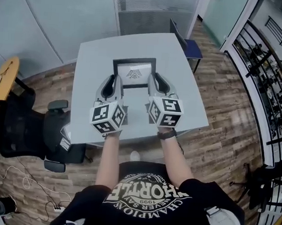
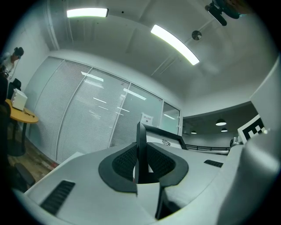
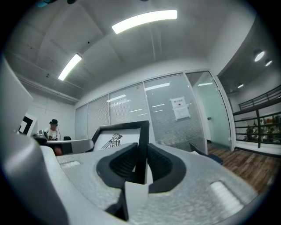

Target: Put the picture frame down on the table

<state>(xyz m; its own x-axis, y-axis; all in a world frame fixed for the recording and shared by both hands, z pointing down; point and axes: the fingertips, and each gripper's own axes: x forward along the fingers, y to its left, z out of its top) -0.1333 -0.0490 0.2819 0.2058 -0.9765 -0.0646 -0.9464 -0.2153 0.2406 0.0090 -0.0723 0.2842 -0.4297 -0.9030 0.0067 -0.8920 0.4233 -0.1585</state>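
Pinching the black picture frame (image 1: pixel 133 72) by its two side rails, the left hand-held gripper (image 1: pixel 115 81) and the right hand-held gripper (image 1: pixel 155 81) each have their jaws drawn in to a narrow gap filled by the thin, flat-sided moulding. Its edge sits between dark ribbed pads (image 2: pixel 125 160) set in smooth grey housings. The frame is rectangular with square corners around a white sheet bearing a black bird-like emblem, and it is held over the middle of the pale grey matte bench (image 1: pixel 94 57), face toward the person; whether its lower edge touches the top cannot be told.
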